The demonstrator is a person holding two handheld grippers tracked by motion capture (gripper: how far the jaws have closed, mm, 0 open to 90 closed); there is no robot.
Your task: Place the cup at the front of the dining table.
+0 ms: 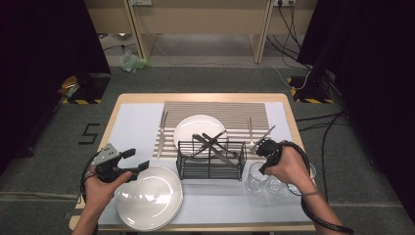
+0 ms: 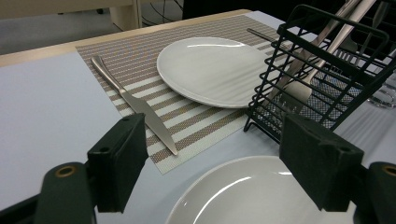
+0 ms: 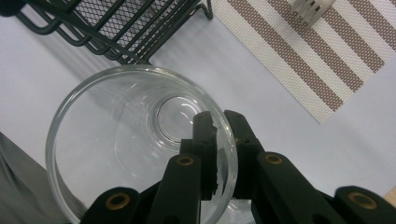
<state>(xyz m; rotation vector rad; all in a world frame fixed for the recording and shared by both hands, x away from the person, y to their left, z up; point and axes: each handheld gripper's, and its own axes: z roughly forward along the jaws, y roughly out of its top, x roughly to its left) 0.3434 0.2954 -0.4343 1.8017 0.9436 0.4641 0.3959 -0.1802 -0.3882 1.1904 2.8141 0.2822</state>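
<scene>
Right gripper [image 3: 223, 122]: jaws pinched on the rim of the clear drinking glass [image 3: 140, 140], one jaw inside the wall, the other outside, as the right gripper view shows. Glass stands upright on the pale table cover [image 1: 137, 127], near-right of the black wire cutlery basket [image 1: 211, 160] and just near the striped placemat [image 1: 215, 110]; in the high view it sits w/ other glassware [image 1: 276, 183] close beside it on its right, under your right hand [image 1: 288, 166]. Left gripper [image 2: 212, 163]: jaws spread wide, nothing between them, hovering over the far edge of the stacked white plates [image 1: 149, 198] at near-left. Left hand idle. On the mat: a white plate [image 1: 198, 128] at centre, a knife [image 2: 135, 105] to its left, forks [image 1: 254, 132] to its right; more cutlery remains in the basket. Assessment: step in hand is the grasp on the glass, apparently complete but not yet lifted; table setting looks part done. Next move, in my judgement: lift straight up before any sideways travel, since the neighbouring glassware is close enough to be knocked. Rim pinch gives thin contact on smooth glass, so keep the glass vertical and move slowly; any tilt could let it swing or slip. Route it clear of the basket's corner and the forks' handles when carrying toward the mat. Set down flat before you spread the jaws.
</scene>
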